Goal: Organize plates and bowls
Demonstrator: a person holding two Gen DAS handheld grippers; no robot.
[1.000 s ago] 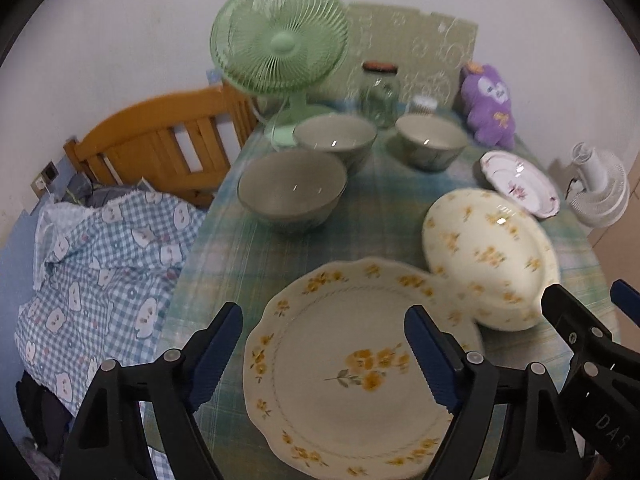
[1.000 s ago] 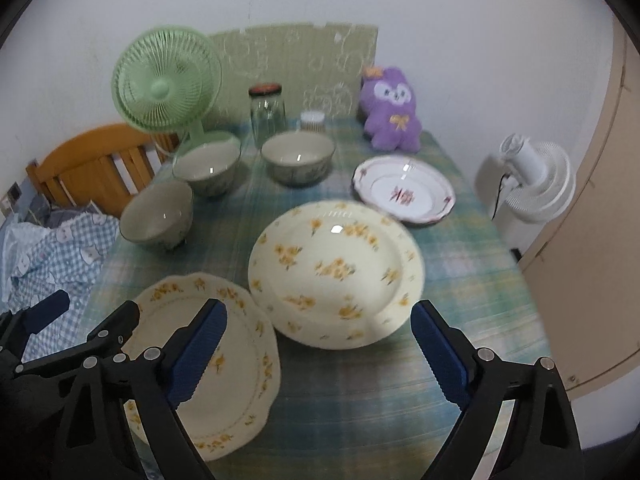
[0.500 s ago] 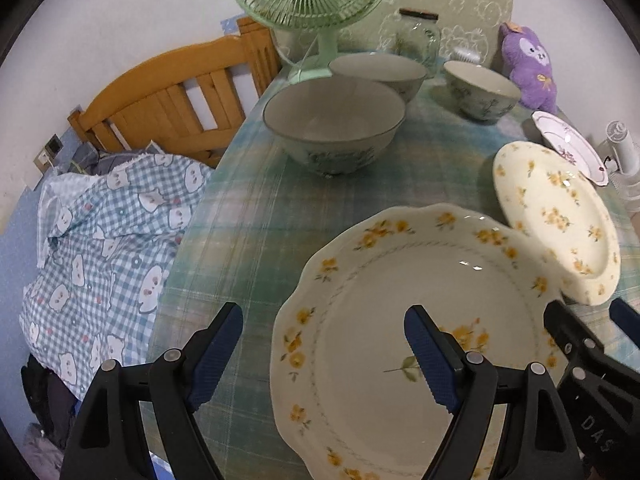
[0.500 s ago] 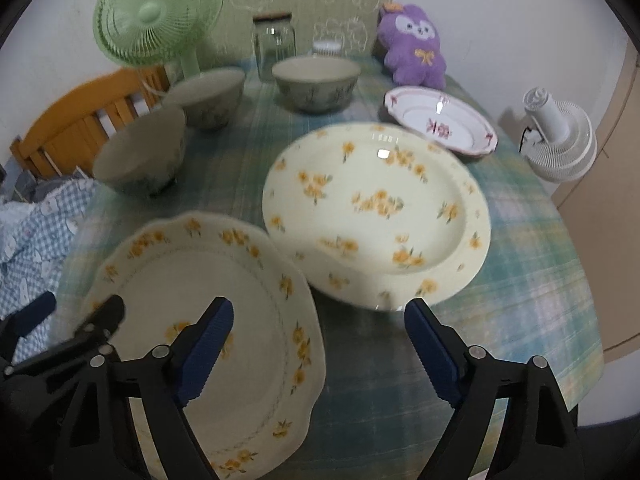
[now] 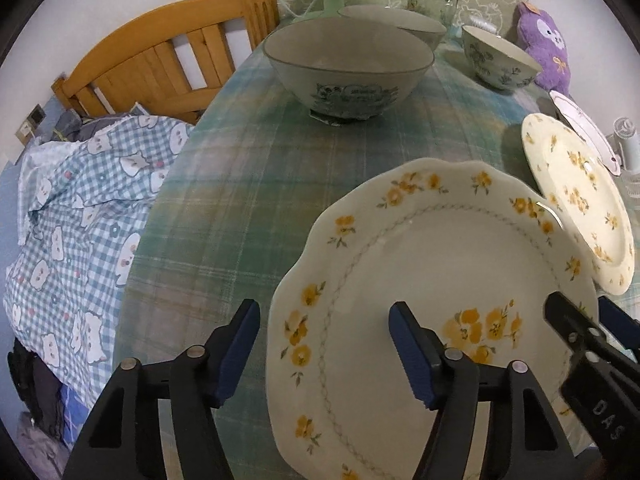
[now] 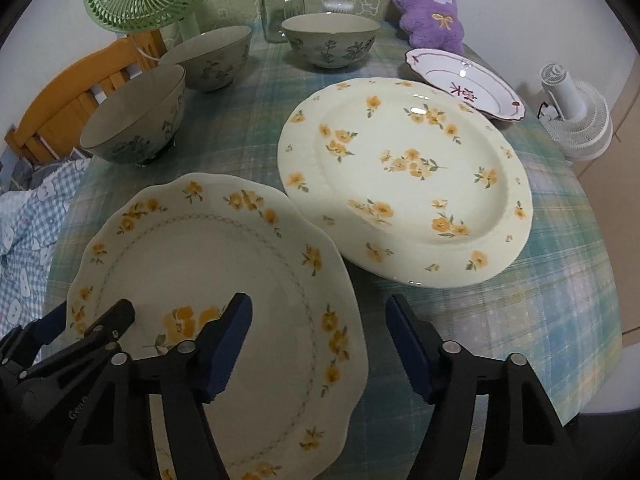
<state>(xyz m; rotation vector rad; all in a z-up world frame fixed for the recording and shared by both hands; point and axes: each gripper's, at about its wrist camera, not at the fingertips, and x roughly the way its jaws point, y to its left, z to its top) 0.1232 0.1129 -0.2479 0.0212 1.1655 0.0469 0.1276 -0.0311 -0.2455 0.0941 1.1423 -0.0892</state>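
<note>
Hovering low over the near edge of the counter [image 6: 560, 300], we have both tools aimed at the scalloped plate [image 5: 460, 280] with the yellow flowers. Our left gripper [image 5: 324, 344] is spread wide and holds nothing; its jaws straddle the plate's left rim, one over the plaid cloth and one over the plate's well. Our right gripper [image 6: 318, 344] is likewise wide open and empty, one jaw above the scalloped plate's right side and the other over bare cloth. We cannot tell whether either tool touches the china.

Just beyond, the round yellow-flowered plate [image 6: 408, 176] lies with its rim touching or slightly overlapping the scalloped one; which, we cannot say. A small red-trimmed plate [image 6: 468, 84] sits farther back, just in front of the purple plush toy [image 6: 430, 4]. Three patterned bowls stand apart: the nearest bowl [image 6: 140, 120], a second bowl [image 6: 208, 60] behind it, and a third bowl [image 6: 330, 40] beside the glass jar [image 6: 280, 4].

We judge the step to be the first pickup, with nothing stacked yet. Next we would need one rim between the jaws, a firm close, then a level lift onto the round plate.
</note>
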